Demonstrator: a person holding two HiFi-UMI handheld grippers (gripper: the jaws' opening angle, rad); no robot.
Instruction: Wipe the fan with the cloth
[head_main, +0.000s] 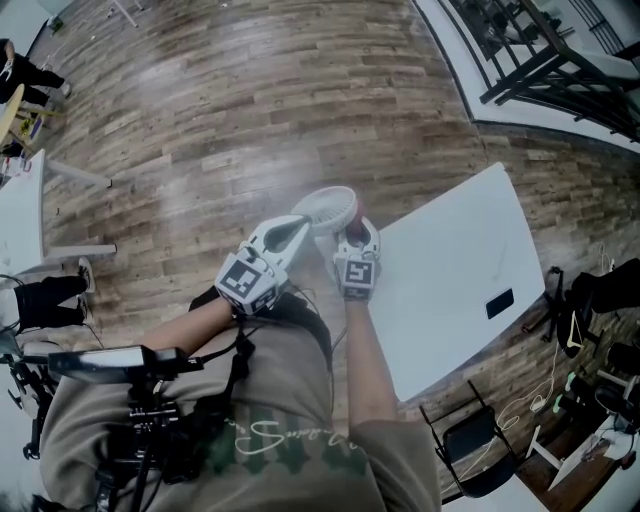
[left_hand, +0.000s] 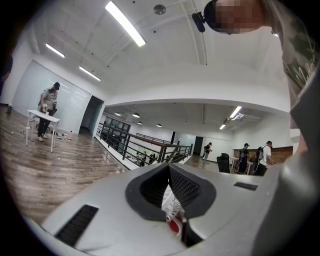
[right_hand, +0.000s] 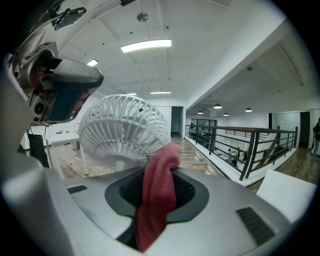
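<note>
The left tool (head_main: 298, 228) is pressed together on the rim of the white fan (head_main: 322, 207), beside the desk's (head_main: 455, 290) left corner; the right tool (head_main: 356, 230) pinches the red cloth (right_hand: 159, 192) by its grille

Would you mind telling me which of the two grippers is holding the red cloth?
The right gripper: the red cloth is pinched between its jaws, whereas the left gripper is clamped on the white fan instead.

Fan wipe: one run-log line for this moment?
left gripper: shut on fan, held aloft | right gripper: shut on pink cloth | cloth tip by fan grille, contact unclear
</note>
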